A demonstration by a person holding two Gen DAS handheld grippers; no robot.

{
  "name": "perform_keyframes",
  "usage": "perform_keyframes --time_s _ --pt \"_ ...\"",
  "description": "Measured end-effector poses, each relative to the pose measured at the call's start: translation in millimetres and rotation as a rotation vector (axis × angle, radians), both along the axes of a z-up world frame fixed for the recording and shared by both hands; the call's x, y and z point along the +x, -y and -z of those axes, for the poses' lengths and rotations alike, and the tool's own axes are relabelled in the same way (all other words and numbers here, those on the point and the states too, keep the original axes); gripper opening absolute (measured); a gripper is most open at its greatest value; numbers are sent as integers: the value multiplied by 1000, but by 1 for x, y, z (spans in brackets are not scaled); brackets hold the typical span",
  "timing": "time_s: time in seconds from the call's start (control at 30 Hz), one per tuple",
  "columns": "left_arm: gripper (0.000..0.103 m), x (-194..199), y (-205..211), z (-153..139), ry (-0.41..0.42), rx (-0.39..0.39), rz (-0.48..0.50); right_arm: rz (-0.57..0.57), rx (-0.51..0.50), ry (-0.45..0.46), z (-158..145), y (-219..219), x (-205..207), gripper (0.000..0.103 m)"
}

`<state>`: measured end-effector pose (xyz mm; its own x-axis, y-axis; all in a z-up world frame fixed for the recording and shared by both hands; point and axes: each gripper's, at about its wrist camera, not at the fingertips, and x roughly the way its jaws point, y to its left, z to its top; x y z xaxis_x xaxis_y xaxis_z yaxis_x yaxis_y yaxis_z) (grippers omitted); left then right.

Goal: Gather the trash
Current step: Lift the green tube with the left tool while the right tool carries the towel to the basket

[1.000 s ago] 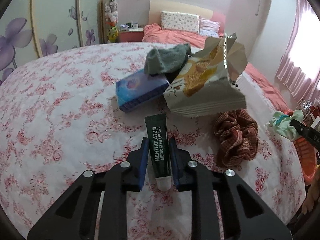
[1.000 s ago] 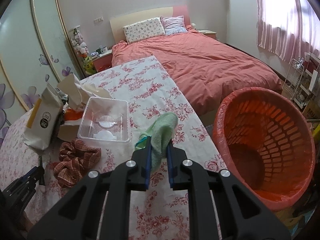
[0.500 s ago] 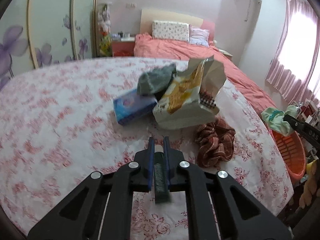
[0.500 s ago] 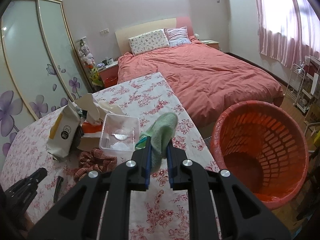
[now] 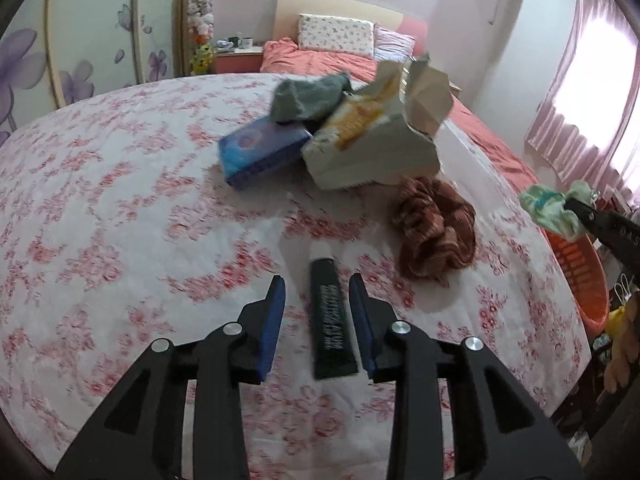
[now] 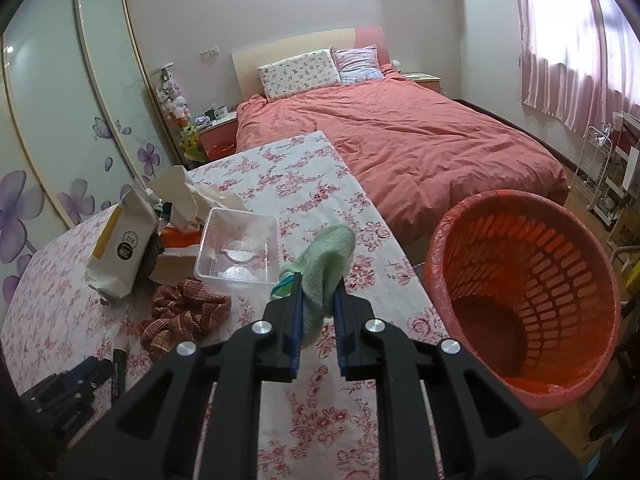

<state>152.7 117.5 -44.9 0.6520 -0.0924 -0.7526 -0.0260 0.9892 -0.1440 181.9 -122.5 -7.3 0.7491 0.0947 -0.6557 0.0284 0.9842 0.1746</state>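
Showing white lettering running along dark tube (image 5: 332, 320), lying untouched between opening jaws of left gripper (image 5: 316, 292); smeared by blur, not reading out. Showing pale spaced letters on black body of right gripper (image 5: 576, 206), far right of left tool, just behind green cloth (image 5: 552, 212); looking like "A S", rest unclear. Carrying round black label on white snack bag (image 6: 124, 248), ahead-left of right tool; print too small. Showing dark letters on brown box (image 6: 630, 236), right of right tool beyond orange basket (image 6: 520, 216); cut off, unreadable.
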Motion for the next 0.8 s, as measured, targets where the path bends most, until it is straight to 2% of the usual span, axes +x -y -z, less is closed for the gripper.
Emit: perform_keyframes --time_s 0.2,0.27,0.43,0.6,0.8 --pt "32 17 11 9 -17 37 -4 -4 -4 -10 3 -2 -1 14" --pt "18 21 13 9 -15 37 6 -3 -2 -12 4 -1 -2 14" --pt "18 18 9 8 -7 32 16 -6 1 -7 2 -1 -3 14" --pt "18 10 5 -6 20 30 6 -7 15 14 -5 2 -6 14" --pt "18 0 16 -40 86 15 47 -5 40 63 -23 9 -13 14"
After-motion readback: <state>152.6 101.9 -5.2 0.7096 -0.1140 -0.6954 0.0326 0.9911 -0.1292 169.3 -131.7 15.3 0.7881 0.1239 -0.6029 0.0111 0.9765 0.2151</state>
